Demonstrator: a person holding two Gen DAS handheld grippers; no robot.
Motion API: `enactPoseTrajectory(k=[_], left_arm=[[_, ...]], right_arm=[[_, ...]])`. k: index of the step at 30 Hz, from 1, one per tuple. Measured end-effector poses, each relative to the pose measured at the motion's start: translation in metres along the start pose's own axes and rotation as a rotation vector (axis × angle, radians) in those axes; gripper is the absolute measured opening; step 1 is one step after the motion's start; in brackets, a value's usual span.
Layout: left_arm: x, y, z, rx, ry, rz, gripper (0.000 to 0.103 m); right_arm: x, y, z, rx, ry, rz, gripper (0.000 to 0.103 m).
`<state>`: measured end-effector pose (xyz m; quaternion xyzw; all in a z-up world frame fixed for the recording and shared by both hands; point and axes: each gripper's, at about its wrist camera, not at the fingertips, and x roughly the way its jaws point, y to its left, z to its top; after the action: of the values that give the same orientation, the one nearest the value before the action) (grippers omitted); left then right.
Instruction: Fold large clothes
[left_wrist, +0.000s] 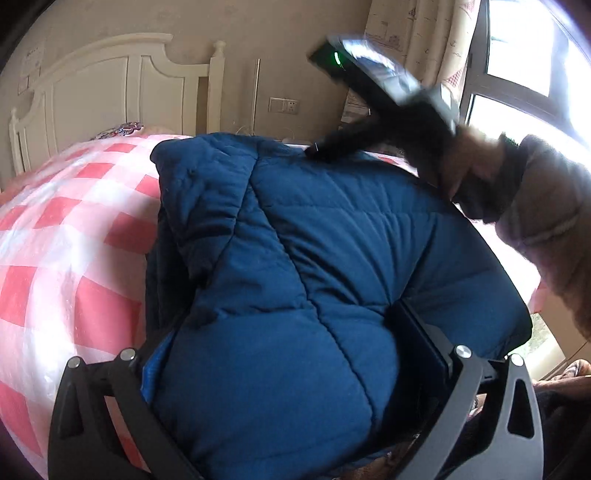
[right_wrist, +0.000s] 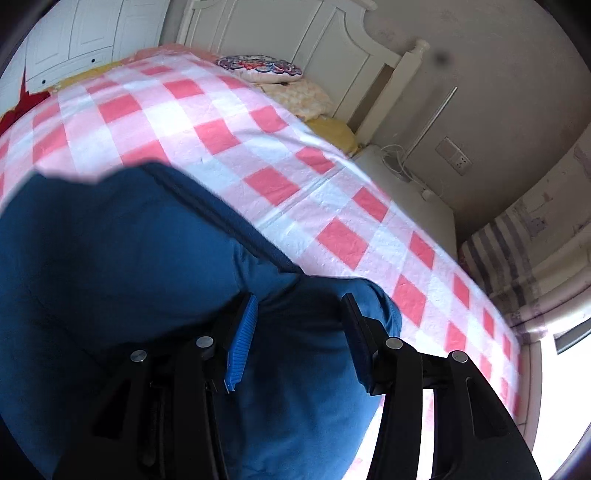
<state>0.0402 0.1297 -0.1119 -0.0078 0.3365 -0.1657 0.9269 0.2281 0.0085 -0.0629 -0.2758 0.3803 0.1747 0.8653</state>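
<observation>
A puffy blue quilted jacket (left_wrist: 332, 240) lies bunched on a bed under a pink and white check cover (left_wrist: 74, 221). In the left wrist view my left gripper (left_wrist: 284, 354) stands wide, with a thick bulge of the jacket filling the space between its fingers. At the jacket's far edge my right gripper (left_wrist: 317, 149) is blurred, and a hand in a beige sleeve (left_wrist: 546, 221) holds it. The right wrist view shows my right gripper (right_wrist: 299, 332) with a fold of the blue jacket (right_wrist: 129, 258) pinched between its ribbed blue pads (right_wrist: 242, 347).
A white headboard (left_wrist: 110, 81) and a patterned pillow (right_wrist: 258, 68) are at the bed's far end. A white nightstand (right_wrist: 406, 192) with cables stands beside it. A bright window (left_wrist: 517, 55) and a curtain (left_wrist: 424, 37) are on the right.
</observation>
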Motion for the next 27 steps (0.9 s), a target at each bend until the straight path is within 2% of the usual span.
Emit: enactPoseTrajectory(k=[3, 5, 7, 8, 11, 14, 17, 19, 22, 23, 27], left_arm=[[-0.002, 0.001, -0.003, -0.011, -0.011, -0.006, 0.101], [-0.003, 0.001, -0.005, -0.013, -0.02, 0.004, 0.101], [-0.004, 0.002, -0.004, -0.018, -0.022, 0.012, 0.101], [-0.004, 0.002, -0.005, -0.022, -0.023, 0.015, 0.101], [-0.006, 0.003, -0.009, -0.034, -0.017, 0.012, 0.101], [-0.005, 0.0, -0.009, -0.027, -0.016, 0.022, 0.101], [-0.006, -0.001, -0.012, -0.032, -0.022, 0.023, 0.101], [-0.008, -0.002, -0.014, -0.032, -0.024, 0.022, 0.101], [-0.01, -0.005, -0.016, -0.033, -0.024, 0.022, 0.101], [-0.01, -0.003, -0.016, -0.036, -0.024, 0.023, 0.101], [-0.01, 0.0, -0.019, -0.045, -0.025, 0.02, 0.101]], right_arm=[[-0.035, 0.013, 0.016, 0.008, -0.115, 0.127, 0.047], [-0.042, 0.035, 0.024, -0.061, -0.121, 0.179, 0.047], [-0.028, 0.064, 0.024, -0.175, -0.07, 0.186, 0.047], [-0.01, 0.079, 0.02, -0.233, -0.008, 0.173, 0.047], [0.002, 0.077, 0.024, -0.192, 0.031, 0.203, 0.047], [-0.011, 0.07, 0.029, -0.177, 0.025, 0.215, 0.047], [-0.04, 0.063, 0.039, -0.129, -0.069, 0.262, 0.047], [-0.049, 0.073, 0.043, -0.159, -0.098, 0.29, 0.047], [-0.036, 0.106, 0.038, -0.281, -0.051, 0.274, 0.047], [-0.017, 0.122, 0.032, -0.32, -0.011, 0.236, 0.047], [0.0, 0.129, 0.032, -0.321, 0.033, 0.223, 0.047]])
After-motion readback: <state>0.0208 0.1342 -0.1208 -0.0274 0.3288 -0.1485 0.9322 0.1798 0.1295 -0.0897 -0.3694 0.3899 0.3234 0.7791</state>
